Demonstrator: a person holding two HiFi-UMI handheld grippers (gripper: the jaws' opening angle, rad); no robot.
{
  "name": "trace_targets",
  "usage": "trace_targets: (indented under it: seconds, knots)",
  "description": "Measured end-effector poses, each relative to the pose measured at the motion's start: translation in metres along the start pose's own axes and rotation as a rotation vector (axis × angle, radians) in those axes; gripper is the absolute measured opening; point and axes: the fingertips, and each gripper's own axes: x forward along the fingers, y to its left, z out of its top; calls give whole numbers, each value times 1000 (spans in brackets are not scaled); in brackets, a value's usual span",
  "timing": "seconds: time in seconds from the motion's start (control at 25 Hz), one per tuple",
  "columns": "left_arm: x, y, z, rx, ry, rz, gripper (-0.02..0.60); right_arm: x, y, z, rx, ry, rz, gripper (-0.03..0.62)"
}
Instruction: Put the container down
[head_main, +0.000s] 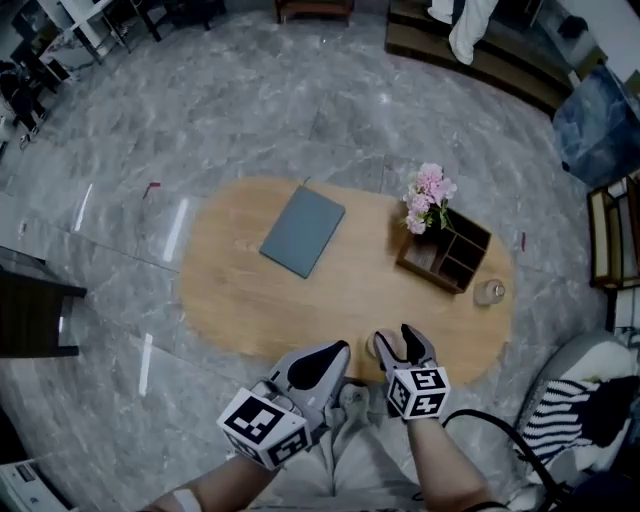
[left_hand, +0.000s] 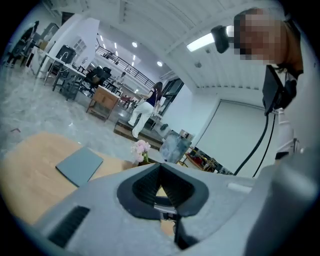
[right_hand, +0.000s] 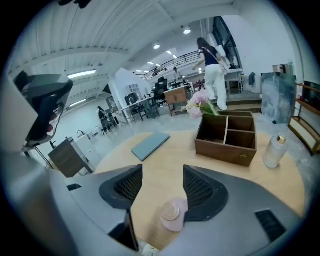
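Well, my right claw (right_hand: 162, 176) is spread wide — its two pads are far apart and press on nothing. The little pink container (right_hand: 172, 214) with a round lid sits on the wooden table (head_main: 240, 300), down low between those pads, close to the table's near edge. It is right up by one pad, and I cannot tell if they touch. My left claw (left_hand: 160, 169) is pressed together with nothing in it, and it hangs just beside the right one, near the same edge. Farther out on the table lies a flat gray pad (head_main: 302, 231). A brown wooden box (head_main: 445, 255) with small rooms stands near it, with pink flowers (head_main: 428, 195) at its far corner — and a small clear bottle (head_main: 489, 292) stands just beside the box.
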Motion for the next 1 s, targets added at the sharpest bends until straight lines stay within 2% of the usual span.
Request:
trace_targets:
  seconds: [0.08, 0.16, 0.36, 0.44, 0.56, 0.68, 0.88, 1.0]
  knots:
    - [0, -3, 27, 40, -39, 1, 15, -12, 0, 31, 18, -38, -27, 211]
    - [-2, -8, 49, 75, -69, 6, 15, -28, 3, 61, 32, -79, -40, 72]
    - [-10, -20, 96, 84, -130, 49, 15, -73, 15, 136, 40, -183, -55, 58]
    - [-8, -35, 125, 98, -182, 31, 15, -91, 17, 176, 42, -242, -50, 49]
    - [-6, -63, 165, 134, -237, -8, 15, -126, 31, 236, 62, -326, 19, 29]
    - [-10, -90, 196, 152, -271, -37, 15, -168, 52, 287, 38, -397, 65, 25]
    - [-10, -120, 252, 213, -369, -75, 15, -223, 69, 366, -30, -535, 70, 26]
    - [-20, -132, 277, 241, -414, -95, 14, -250, 80, 394, -71, -597, 57, 26]
